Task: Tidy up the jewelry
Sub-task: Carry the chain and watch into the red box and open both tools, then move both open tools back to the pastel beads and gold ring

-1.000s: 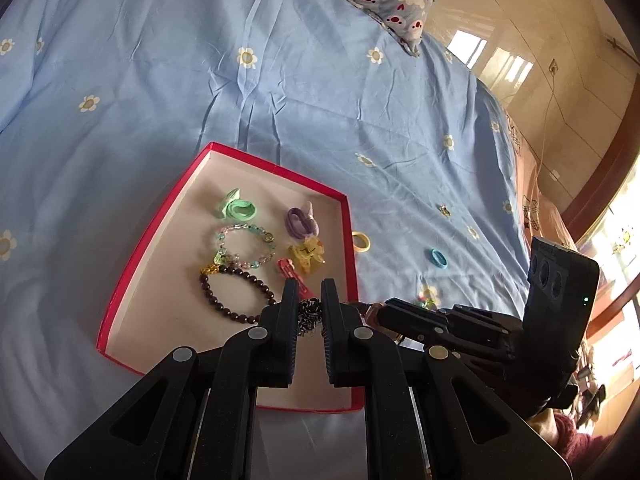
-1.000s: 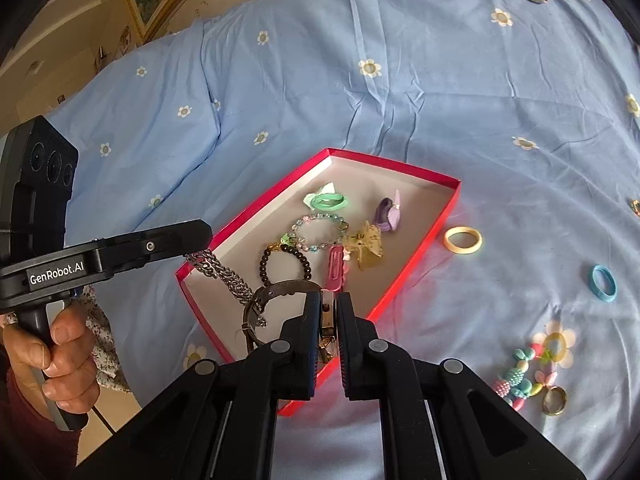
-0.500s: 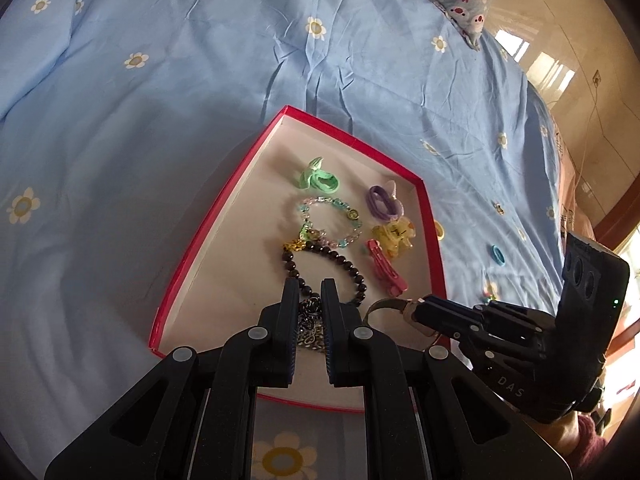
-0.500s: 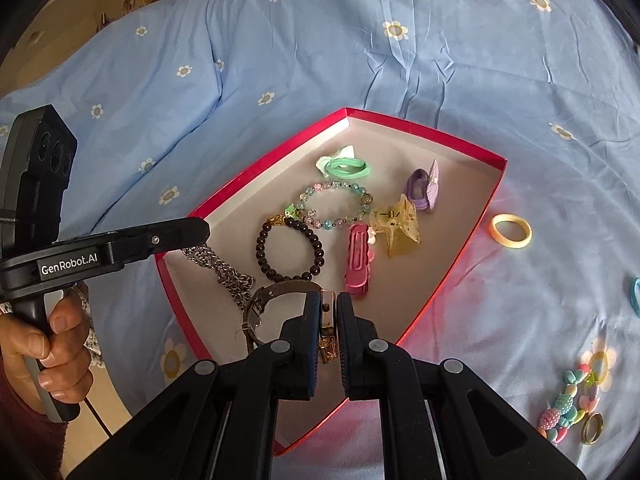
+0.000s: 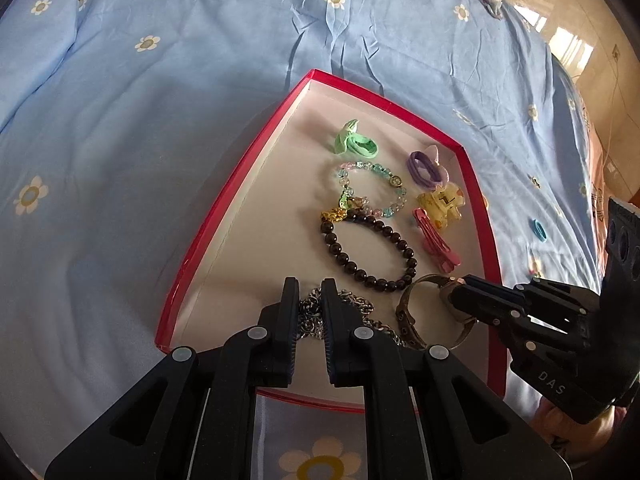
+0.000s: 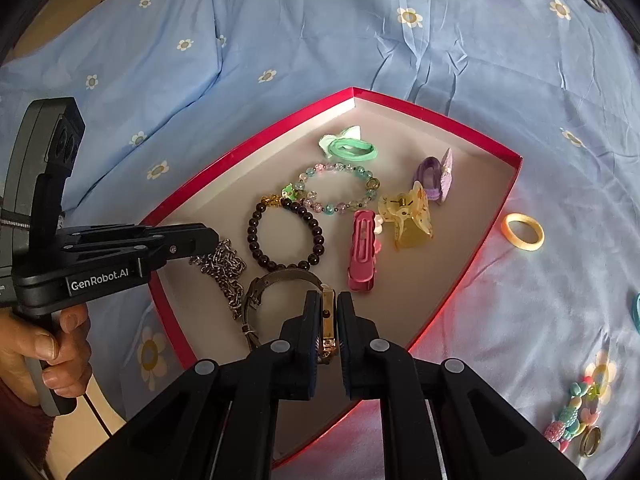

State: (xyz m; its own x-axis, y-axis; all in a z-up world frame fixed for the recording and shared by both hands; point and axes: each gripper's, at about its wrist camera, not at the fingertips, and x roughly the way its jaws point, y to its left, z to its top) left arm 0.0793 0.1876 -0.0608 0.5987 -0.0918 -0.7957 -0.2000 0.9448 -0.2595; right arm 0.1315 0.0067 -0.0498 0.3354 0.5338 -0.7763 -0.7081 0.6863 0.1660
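red-rimmed box (image 6: 256, 142) sitting on a bed with a blue daisy-print sheet (image 6: 400, 48), and both claws are down inside its near end. left claw (image 5: 310, 300) is clamped on a silver chain (image 6: 224, 266), the loose links piled on the box floor right under it. right claw (image 6: 329, 312) has the gold case of a watch (image 6: 329, 322) between its pads; the jaws have just eased apart a touch, but the pads look like they're touching the case, and the watch's mesh strap curls out onto the box floor beside the chain. further back in the box: a dark bead bracelet (image 6: 280, 236), a pastel bead bracelet (image 6: 340, 192), a pink hair clip (image 6: 362, 256), a yellow claw clip (image 6: 408, 216), a purple hair tie (image 6: 434, 178) and a green one (image 6: 352, 148). out on the sheet, a yellow ring-shaped band (image 6: 522, 232) lies just outside the box.
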